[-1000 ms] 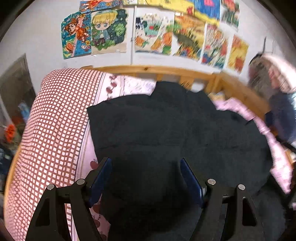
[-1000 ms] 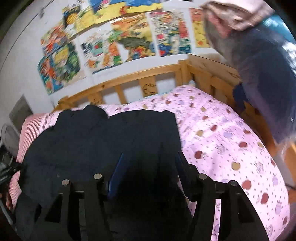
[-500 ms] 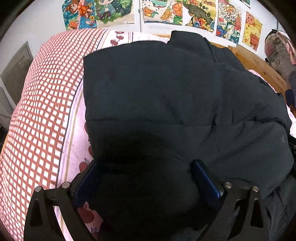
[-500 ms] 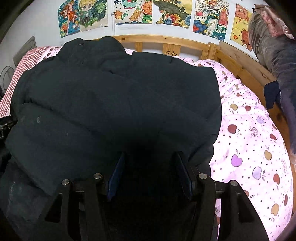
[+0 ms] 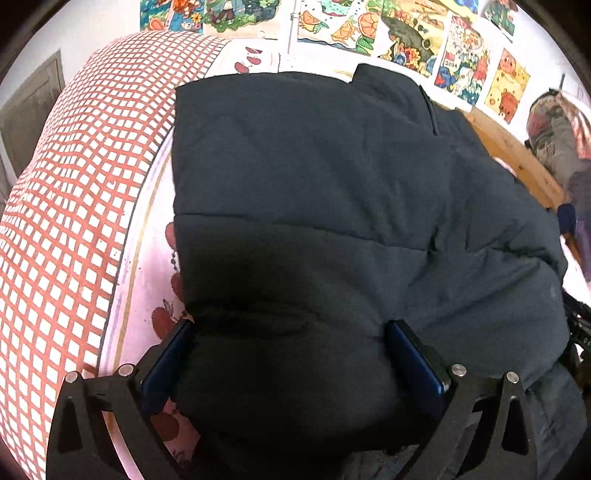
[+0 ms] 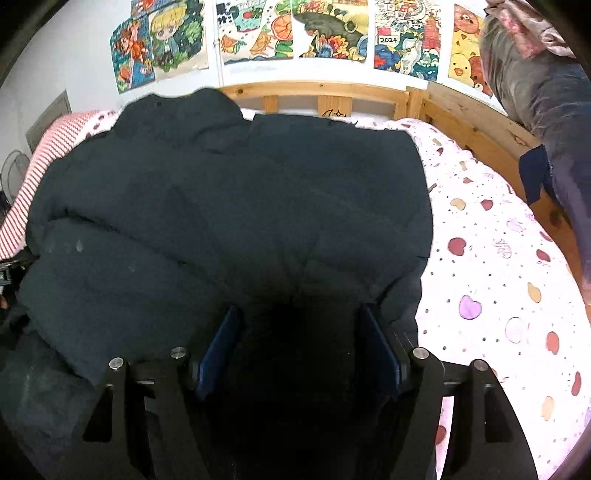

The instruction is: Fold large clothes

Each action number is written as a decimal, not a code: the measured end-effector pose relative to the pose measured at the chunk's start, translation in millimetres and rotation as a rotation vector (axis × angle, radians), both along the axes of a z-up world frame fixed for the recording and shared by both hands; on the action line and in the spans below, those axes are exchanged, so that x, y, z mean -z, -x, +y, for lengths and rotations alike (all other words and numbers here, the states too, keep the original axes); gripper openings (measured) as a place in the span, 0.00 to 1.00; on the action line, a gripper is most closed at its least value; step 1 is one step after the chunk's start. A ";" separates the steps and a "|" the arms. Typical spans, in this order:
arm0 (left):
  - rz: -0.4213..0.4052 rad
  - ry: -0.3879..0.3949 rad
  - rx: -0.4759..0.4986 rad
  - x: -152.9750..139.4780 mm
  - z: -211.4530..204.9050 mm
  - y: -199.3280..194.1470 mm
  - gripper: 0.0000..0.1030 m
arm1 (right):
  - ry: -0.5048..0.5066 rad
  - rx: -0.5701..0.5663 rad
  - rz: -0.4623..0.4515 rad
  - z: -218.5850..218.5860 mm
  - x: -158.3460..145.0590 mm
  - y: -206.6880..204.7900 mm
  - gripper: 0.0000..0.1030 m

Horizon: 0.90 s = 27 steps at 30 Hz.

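left wrist view: my left gripper (image 5: 291, 354) and right gripper (image 6: 301, 345) gape wide, jacket (image 5: 332, 206) bulging between each, mid-fold on the bed (image 6: 498, 266). next, i'd clamp the near hem.

"2024" on one colourful wall drawing (image 6: 400, 40) above the wooden bed rail (image 6: 317, 90)

1 dark padded jacket (image 6: 236, 206) ahead of both claws. 2 claws: left claw (image 5: 290, 354), right claw (image 6: 299, 343). 1 bed (image 6: 498, 266). 1 red-checked pillow (image 5: 74, 206) left of left claw. 5 wall drawings (image 6: 325, 29) beyond right claw.
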<state>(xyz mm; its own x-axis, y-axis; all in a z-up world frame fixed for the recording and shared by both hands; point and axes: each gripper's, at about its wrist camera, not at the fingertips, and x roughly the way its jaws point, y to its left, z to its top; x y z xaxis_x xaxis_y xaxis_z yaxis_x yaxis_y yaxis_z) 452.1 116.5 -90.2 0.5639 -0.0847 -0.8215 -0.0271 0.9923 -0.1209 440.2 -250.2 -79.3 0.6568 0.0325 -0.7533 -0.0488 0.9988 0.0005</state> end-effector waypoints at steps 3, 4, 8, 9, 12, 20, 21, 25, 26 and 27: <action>-0.008 0.064 -0.012 -22.0 9.4 7.7 1.00 | -0.034 -0.013 -0.019 -5.7 -16.6 5.9 0.66; -0.023 0.092 -0.014 -31.4 13.4 12.4 1.00 | -0.048 -0.017 -0.028 -7.6 -23.7 8.9 0.70; -0.086 0.131 -0.009 -65.0 22.2 17.4 1.00 | -0.087 -0.044 -0.060 -9.0 -52.6 7.9 0.72; -0.102 0.129 -0.013 -69.5 29.5 12.1 1.00 | -0.092 -0.048 -0.064 -9.3 -57.7 4.5 0.73; -0.155 0.132 -0.023 -94.6 33.2 -4.8 1.00 | -0.170 -0.072 -0.063 -7.7 -75.2 -17.1 0.74; -0.236 0.163 0.021 -120.2 13.9 -95.6 1.00 | -0.459 -0.102 -0.045 22.3 -78.8 -123.6 0.76; -0.238 0.174 0.025 -117.4 8.3 -110.7 1.00 | -0.477 -0.114 -0.041 27.5 -74.1 -133.6 0.76; -0.225 0.196 0.025 -95.5 -8.8 -166.8 1.00 | -0.548 -0.158 0.024 54.1 -44.1 -195.2 0.76; -0.214 0.190 0.029 -87.2 -11.7 -185.0 1.00 | -0.554 -0.151 0.038 60.4 -35.6 -207.6 0.76; -0.209 0.187 0.031 -81.6 -13.9 -194.6 0.99 | -0.567 -0.141 0.058 64.5 -24.2 -219.1 0.76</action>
<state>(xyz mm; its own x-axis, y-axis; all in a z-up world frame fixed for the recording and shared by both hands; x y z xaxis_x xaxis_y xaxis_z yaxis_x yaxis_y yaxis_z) 646.7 102.7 -8.6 0.7145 -0.2433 -0.6560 0.0473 0.9522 -0.3017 659.3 -185.7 -55.2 0.5754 0.5251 -0.6270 -0.1649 0.8254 0.5399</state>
